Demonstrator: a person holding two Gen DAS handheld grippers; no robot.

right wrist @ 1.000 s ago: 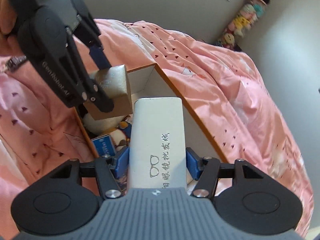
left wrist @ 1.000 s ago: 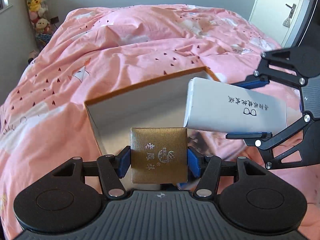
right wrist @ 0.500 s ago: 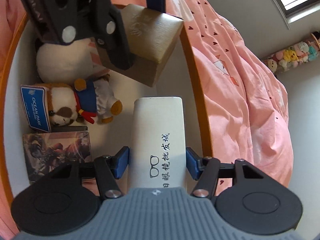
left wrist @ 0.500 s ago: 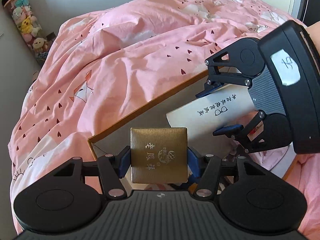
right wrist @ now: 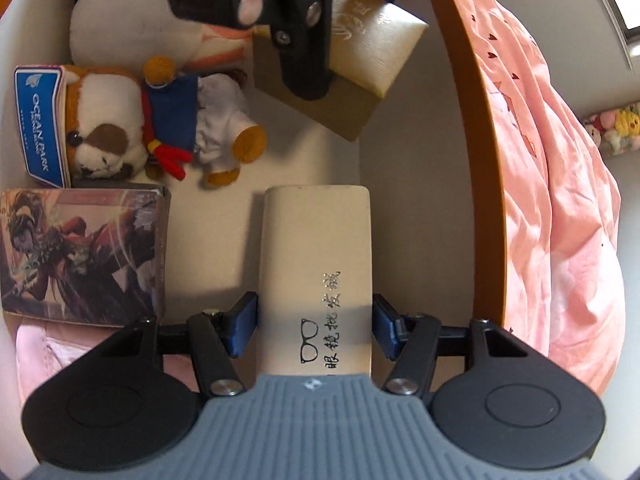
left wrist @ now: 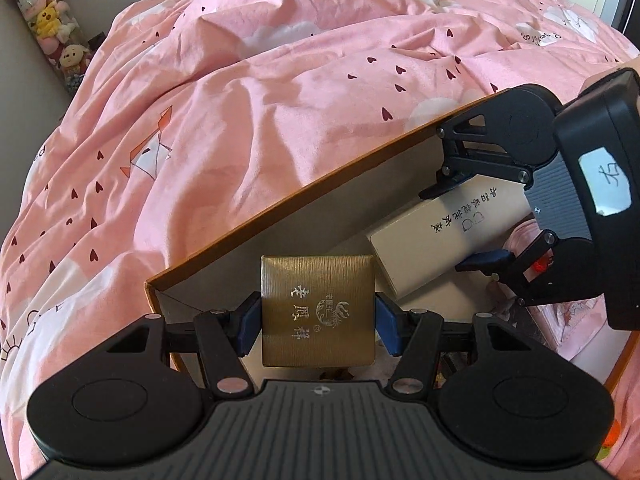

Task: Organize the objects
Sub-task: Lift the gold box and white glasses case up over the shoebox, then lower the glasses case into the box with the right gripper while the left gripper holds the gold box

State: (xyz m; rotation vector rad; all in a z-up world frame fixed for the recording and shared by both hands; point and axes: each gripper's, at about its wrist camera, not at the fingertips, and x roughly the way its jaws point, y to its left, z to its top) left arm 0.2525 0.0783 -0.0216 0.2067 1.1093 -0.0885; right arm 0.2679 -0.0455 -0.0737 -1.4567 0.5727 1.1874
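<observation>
Left gripper (left wrist: 318,322): blue pads closed on the two sides of a square gold gift box (left wrist: 318,310) with embossed characters, held above the near corner of an open cardboard box (left wrist: 280,204) with an orange rim. Right gripper (right wrist: 315,326): pads clamped on a long white glasses case (right wrist: 316,264) printed with a spectacles symbol, its far end pointing down into the same box. In the left wrist view the case (left wrist: 444,246) sits to the right of the gold box and close to it; whether it rests on the floor of the box cannot be told. Inside, at left: a plush dog (right wrist: 120,128) beside a blue Ocean Park tag (right wrist: 38,124), and nearer, an illustrated card box (right wrist: 80,252). A pink duvet (left wrist: 260,92) surrounds the cardboard box.
</observation>
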